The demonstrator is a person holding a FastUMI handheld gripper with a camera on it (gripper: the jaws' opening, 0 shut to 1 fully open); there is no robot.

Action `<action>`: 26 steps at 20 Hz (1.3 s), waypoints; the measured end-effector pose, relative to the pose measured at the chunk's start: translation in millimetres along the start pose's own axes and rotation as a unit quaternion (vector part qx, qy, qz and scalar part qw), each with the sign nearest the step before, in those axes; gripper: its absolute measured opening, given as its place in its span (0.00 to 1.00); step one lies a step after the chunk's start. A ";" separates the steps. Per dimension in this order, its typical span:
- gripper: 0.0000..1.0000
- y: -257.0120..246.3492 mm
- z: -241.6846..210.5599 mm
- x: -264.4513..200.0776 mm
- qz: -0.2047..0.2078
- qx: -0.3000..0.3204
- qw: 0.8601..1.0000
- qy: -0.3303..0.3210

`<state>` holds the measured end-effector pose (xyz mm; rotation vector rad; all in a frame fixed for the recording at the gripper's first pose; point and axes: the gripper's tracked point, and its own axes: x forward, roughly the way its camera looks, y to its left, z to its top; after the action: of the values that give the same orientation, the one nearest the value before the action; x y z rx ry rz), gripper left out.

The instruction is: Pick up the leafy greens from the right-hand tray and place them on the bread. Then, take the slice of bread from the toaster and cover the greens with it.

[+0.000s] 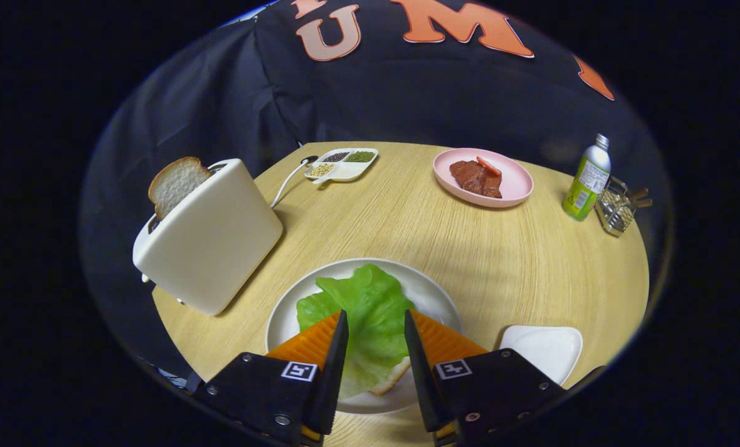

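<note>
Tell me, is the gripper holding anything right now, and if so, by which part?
Nothing is held. The gripper is open above the leafy greens, which lie on the bread on the white plate.

Bread (390, 385) mostly under the leafy greens (364, 310); toaster (212, 236) slice (174, 183) half sunk in its slot.

Our gripper (376, 323) open above leafy greens (364, 316) on plate (435, 298); nothing between fingers. We see bare desk (407, 230) ahead, passable. Toaster (212, 239) blocks left flank, bread slice (174, 183) sticking up. Small white tray (544, 351) just right. Pink plate (485, 177), bottle (587, 180), wire rack (618, 211), seed dish (342, 162) line far edge.
</note>
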<state>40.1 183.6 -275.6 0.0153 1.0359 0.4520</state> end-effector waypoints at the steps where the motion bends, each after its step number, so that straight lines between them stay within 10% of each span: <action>1: 0.55 2.2 1.3 -1.7 -0.001 0.006 1.000 -0.002; 8: 0.89 21.9 46.3 -33.4 0.002 0.041 0.999 -0.019; 26: 0.95 216.8 149.1 -68.9 0.094 0.043 0.995 0.001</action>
<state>57.8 384.6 -93.1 0.1898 1.0595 0.5775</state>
